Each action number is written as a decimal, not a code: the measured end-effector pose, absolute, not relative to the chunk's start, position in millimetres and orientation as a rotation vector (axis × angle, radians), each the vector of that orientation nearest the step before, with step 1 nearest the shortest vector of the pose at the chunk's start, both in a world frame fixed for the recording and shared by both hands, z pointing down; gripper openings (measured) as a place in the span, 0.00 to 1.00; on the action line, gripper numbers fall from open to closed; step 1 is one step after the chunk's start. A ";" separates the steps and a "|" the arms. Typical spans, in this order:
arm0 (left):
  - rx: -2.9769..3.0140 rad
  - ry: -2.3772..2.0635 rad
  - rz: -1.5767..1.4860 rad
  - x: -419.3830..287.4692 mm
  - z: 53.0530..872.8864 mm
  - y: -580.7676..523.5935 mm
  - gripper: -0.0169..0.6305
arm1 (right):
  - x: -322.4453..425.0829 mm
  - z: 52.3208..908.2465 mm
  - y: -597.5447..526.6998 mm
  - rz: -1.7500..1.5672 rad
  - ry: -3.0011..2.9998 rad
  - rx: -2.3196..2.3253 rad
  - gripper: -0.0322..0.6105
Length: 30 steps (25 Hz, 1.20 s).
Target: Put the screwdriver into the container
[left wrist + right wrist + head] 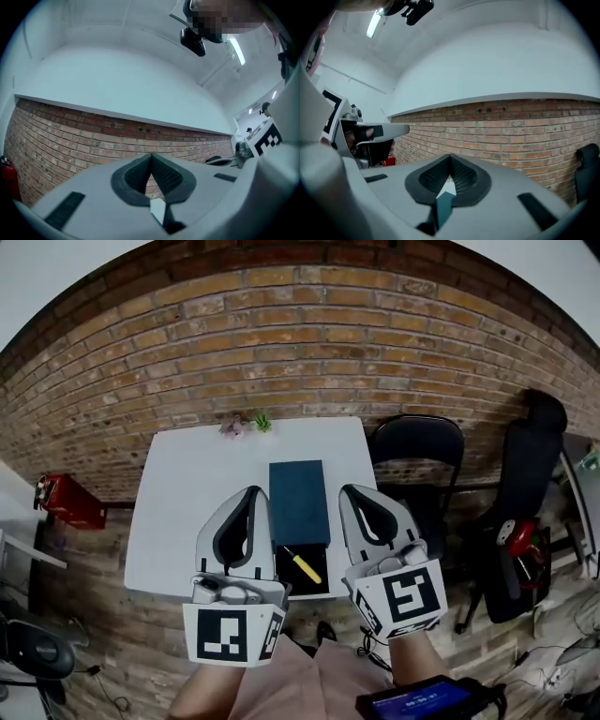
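Note:
A yellow-handled screwdriver (pixel 303 565) lies slantwise in the black open part (pixel 320 583) at the near end of a dark blue box (pixel 298 501) on the white table (pixel 187 502). My left gripper (pixel 254 492) is held above the table's near edge, just left of the box, with its jaws shut and empty. Just right of the box, my right gripper (pixel 349 491) is also shut with nothing in it. Both gripper views look up at the brick wall and ceiling; in them the left gripper (pixel 151 157) and right gripper (pixel 450 158) have their tips together. Neither touches the screwdriver.
Two small potted plants (pixel 247 424) stand at the table's far edge by the brick wall. Black chairs (pixel 417 451) are to the right, with a red extinguisher (pixel 66 501) on the floor at left. A device with a lit screen (pixel 422 699) is near my right wrist.

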<state>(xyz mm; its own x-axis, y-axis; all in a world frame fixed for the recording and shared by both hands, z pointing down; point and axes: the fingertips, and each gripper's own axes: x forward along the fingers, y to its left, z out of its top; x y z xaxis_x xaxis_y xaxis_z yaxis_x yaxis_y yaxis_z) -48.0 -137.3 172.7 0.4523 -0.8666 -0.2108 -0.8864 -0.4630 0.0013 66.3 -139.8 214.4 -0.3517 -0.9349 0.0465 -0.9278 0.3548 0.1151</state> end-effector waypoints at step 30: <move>-2.510 1.638 0.226 -20.5 172.6 -116.2 0.03 | 85.5 208.5 -122.4 -0.116 -2.596 1.659 0.05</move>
<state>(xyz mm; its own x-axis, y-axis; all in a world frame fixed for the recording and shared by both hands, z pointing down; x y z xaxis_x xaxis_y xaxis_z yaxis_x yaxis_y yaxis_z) -20.5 -116.2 172.6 0.3976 -0.8958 -0.1985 -0.9162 -0.3996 -0.0316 85.5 -122.4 208.5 -0.4194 -0.9077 0.0088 -0.9034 0.4183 0.0946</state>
